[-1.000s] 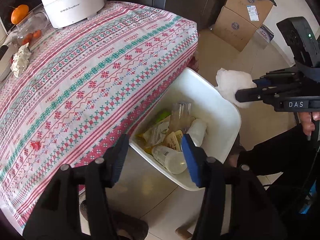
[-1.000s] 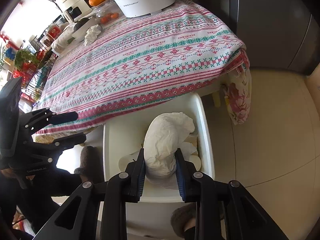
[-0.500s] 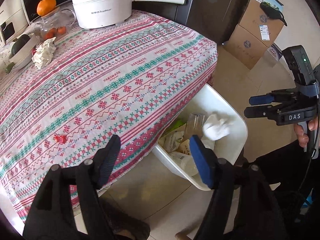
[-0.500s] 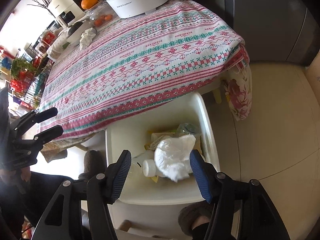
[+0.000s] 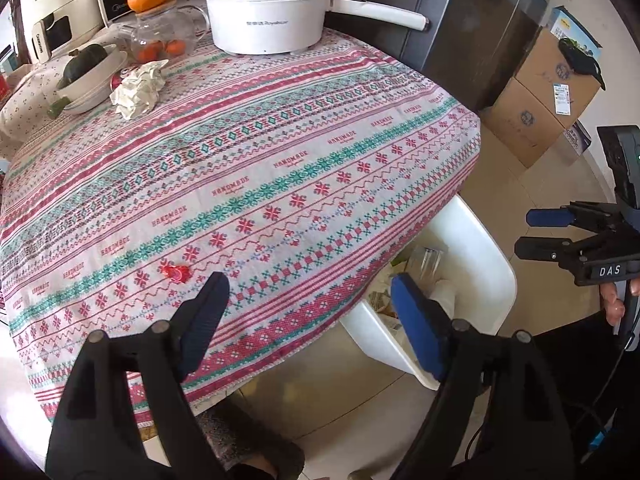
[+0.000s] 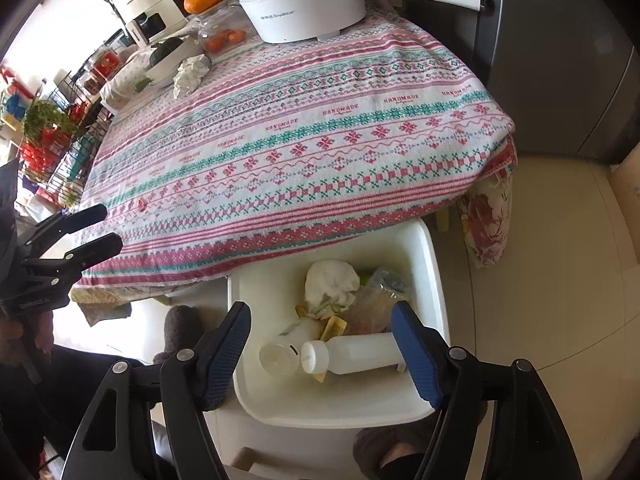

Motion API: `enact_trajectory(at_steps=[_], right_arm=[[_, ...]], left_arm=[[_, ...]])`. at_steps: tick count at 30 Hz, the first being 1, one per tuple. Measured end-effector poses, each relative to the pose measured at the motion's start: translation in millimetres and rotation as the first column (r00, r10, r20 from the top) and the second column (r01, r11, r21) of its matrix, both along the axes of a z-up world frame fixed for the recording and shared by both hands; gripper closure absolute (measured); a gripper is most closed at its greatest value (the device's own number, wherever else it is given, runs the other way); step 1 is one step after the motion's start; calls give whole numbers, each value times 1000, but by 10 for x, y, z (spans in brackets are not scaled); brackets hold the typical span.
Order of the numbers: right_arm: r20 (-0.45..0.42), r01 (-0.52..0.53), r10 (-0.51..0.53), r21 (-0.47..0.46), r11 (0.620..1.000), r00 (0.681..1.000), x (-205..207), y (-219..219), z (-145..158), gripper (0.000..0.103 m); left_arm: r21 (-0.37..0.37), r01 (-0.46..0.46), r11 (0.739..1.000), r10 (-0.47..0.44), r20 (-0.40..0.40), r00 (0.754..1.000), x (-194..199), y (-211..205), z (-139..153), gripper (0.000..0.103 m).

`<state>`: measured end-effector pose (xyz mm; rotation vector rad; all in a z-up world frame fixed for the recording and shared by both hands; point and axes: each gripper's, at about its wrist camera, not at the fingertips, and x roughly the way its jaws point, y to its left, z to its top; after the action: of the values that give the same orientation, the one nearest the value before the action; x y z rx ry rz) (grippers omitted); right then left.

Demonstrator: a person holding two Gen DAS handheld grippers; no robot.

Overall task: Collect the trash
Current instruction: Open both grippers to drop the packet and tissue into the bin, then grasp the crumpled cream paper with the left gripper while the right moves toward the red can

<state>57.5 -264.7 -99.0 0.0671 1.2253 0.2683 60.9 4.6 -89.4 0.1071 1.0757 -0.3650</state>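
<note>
A white bin stands on the floor against the table's edge, holding a white paper wad, a white bottle and wrappers. My right gripper hovers above the bin, its jaws opening with nothing between them; the left wrist view shows it at the right. My left gripper hangs over the striped tablecloth's near edge, jaws opening and empty, next to the bin. A small red scrap lies just beyond its left finger. A crumpled paper sits far back on the table.
At the table's far end stand a white pot with a long handle, a bowl with a dark squash and a glass jar of oranges. Cardboard boxes stand on the floor at the right. A floral cushion hangs by the table corner.
My right gripper let go of the white paper wad, which dropped into the bin. My left gripper spread wider and moved from above the bin toward the table.
</note>
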Motion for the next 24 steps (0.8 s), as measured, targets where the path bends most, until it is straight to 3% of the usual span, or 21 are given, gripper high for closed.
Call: enact_trajectory(at_steps=[14, 24], right_arm=[[129, -39, 43, -30, 999, 991, 416, 715, 387, 23], [158, -13, 18, -34, 999, 987, 839, 1001, 378, 22]], left_arm=[[1, -199, 980, 199, 67, 978, 419, 765, 258, 9], [-77, -351, 933, 357, 77, 931, 1283, 1384, 33, 8]])
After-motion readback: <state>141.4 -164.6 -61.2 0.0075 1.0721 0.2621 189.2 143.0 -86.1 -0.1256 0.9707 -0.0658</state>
